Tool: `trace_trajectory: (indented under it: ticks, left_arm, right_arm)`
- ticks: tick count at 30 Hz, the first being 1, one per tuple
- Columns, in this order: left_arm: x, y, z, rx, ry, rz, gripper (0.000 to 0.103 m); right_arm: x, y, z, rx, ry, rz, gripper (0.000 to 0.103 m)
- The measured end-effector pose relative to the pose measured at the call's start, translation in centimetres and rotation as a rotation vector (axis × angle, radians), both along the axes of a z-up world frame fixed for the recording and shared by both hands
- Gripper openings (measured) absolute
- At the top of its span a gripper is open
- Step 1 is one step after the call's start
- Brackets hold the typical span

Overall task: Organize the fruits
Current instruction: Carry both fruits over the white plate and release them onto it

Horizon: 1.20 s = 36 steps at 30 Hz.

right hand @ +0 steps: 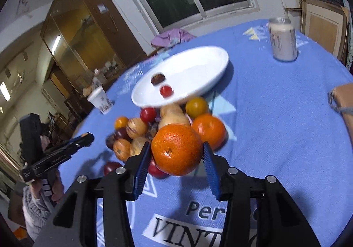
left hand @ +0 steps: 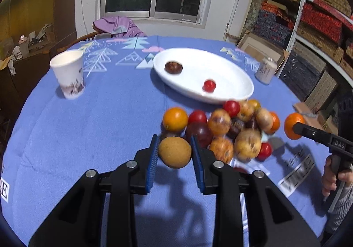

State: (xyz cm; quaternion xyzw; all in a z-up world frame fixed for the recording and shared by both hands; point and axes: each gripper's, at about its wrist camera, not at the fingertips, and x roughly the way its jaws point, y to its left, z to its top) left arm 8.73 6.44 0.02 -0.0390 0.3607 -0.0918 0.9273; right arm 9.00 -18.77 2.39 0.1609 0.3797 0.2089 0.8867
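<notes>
My left gripper [left hand: 174, 139] is shut on a round tan fruit [left hand: 174, 155], held just above the blue tablecloth in front of the fruit pile [left hand: 222, 127]. My right gripper [right hand: 176, 145] is shut on a tangerine [right hand: 176, 149], lifted over the near side of the same pile [right hand: 141, 130]. In the left wrist view that tangerine [left hand: 293, 124] shows at the right, off the cloth. Behind the pile a white oval plate [left hand: 231, 74] holds a dark brown fruit [left hand: 173, 67] and a red cherry tomato [left hand: 209, 85]. The pile mixes oranges, red tomatoes, speckled yellow fruits and dark ones.
A paper cup [left hand: 69, 73] stands at the left of the table and a drink can [right hand: 282, 40] at the far right. A brown box [right hand: 344, 101] lies on the right edge. A purple cloth [left hand: 120, 26] hangs on a chair behind the table.
</notes>
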Motion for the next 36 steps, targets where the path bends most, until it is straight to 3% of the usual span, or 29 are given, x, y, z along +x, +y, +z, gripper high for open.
trace_trajectory:
  ticks: [3,6,9,12,16,22,25,29,33,36]
  left_arm:
    - [2.4,-0.6,3.6,0.035,-0.061,0.013,0.029]
    - [5.5,-1.2,6.6,0.009,-0.100,0.019,0.029]
    - [8.6,-2.5,7.8,0.029,-0.123,0.033,0.029]
    - [11.5,-3.8,6.5,0.021,-0.090,0.031,0.029]
    - [15.5,-5.1,2.2,0.060,0.018,0.028,0.029]
    - [17.7,-5.1,-1.8,0.078,0.094,0.018,0.029]
    - [18.5,-5.0,-2.6,0.072,0.105,0.019,0.039]
    - [18.5,-5.4,-2.5,0.084,0.094,-0.001,0.043]
    - [17.8,-5.1,-1.1,0.080,0.058,0.013,0.056]
    - [17.0,-4.6,0.6,0.067,0.023,0.026,0.056]
  right_arm:
    - [1.3,-0.6,4.2,0.030,-0.069,-0.014,0.047]
    - [3.8,-0.3,9.3,0.043,-0.167,-0.027,0.047]
    - [7.3,0.4,11.6,0.074,-0.196,-0.030,0.047]
    - [11.4,1.4,10.4,0.094,-0.141,-0.028,0.047]
    - [16.9,3.8,5.0,0.011,-0.018,-0.041,0.047]
    - [19.4,5.4,-0.6,-0.098,0.090,-0.040,0.048]
    - [19.4,5.7,-1.3,-0.133,0.094,-0.049,0.049]
    - [18.9,5.4,-1.3,-0.139,0.095,-0.070,0.054]
    - [18.1,4.6,0.6,-0.108,0.063,-0.080,0.056]
    - [16.7,4.2,3.1,-0.069,0.016,-0.079,0.057]
